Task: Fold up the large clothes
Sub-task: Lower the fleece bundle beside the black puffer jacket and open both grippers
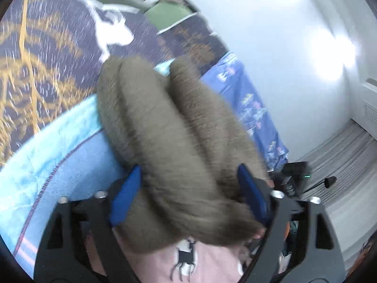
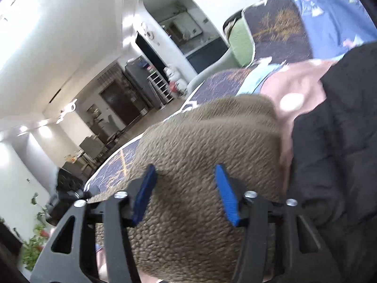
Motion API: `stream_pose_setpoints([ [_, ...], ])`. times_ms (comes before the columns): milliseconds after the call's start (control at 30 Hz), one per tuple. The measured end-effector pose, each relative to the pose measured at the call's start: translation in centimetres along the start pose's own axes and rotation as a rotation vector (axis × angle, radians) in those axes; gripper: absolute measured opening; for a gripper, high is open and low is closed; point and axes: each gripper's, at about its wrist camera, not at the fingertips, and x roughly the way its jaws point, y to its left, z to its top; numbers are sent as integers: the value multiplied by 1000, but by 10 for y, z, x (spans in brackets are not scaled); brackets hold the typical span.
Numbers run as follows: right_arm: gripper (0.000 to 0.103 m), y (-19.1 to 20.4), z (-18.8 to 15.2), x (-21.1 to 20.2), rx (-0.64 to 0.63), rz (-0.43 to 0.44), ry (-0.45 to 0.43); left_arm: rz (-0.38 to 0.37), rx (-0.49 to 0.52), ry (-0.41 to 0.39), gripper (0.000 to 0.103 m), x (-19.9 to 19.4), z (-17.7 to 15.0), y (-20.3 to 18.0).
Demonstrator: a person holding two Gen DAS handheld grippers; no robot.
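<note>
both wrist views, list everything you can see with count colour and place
fleece garment: one, brown, bunched between both grippers' fingers
pink cloth: one, pink with a deer print, under the fleece
black jacket: one, black quilted, right of the fleece in the right wrist view
towel: one, light blue, under the pile
cover: one, dark with gold pattern, spread beneath everything
blue sheet: one, blue patterned, hanging at the edge
green cushion: one, green, far end
left gripper: black, blue pads, fleece between them
right gripper: black, blue pads, over the fleece
</note>
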Motion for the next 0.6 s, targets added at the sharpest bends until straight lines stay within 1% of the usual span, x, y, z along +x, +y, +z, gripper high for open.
stream_pose_setpoints([
  [33,50,0,-1,1,-4,-7,-11,-6,14,-19,69,-10,-4,-13],
  [67,48,0,-2,1,-9,-14,-16,-5,34,-44,64,-19,0,-26],
  [100,45,2,-2,-2,-13,-22,-21,-6,46,-54,61,-42,17,-19],
  [133,44,3,-2,-7,-10,-16,-28,-4,65,-71,61,-53,24,-32],
  [167,42,3,-2,-8,-7,-9,-30,-6,81,-88,58,-61,29,-45],
  [200,42,5,-2,-14,-4,-5,-34,-8,94,-95,55,-68,44,-57],
  [233,42,7,-6,-21,-8,-9,-39,7,116,-106,55,-68,50,-68],
  [267,42,11,-5,-23,-21,-18,-42,30,138,-119,55,-67,68,-73],
  [300,42,15,-7,-31,-37,-32,-46,52,168,-133,55,-79,66,-88],
  [367,42,23,-5,-42,-36,-55,-47,116,235,-156,55,-87,62,-109],
  [400,42,26,-7,-46,-38,-67,-44,145,254,-168,55,-90,66,-113],
  [500,43,40,-13,-62,-74,-179,-26,368,340,-257,56,-103,51,-147],
  [533,44,44,-14,-69,-73,-203,-27,475,372,-296,56,-106,42,-164],
  [567,47,45,-15,-72,-64,-211,-27,534,385,-318,64,-107,35,-174],
  [600,51,47,-18,-80,-51,-220,-28,582,389,-342,76,-107,25,-186],
])
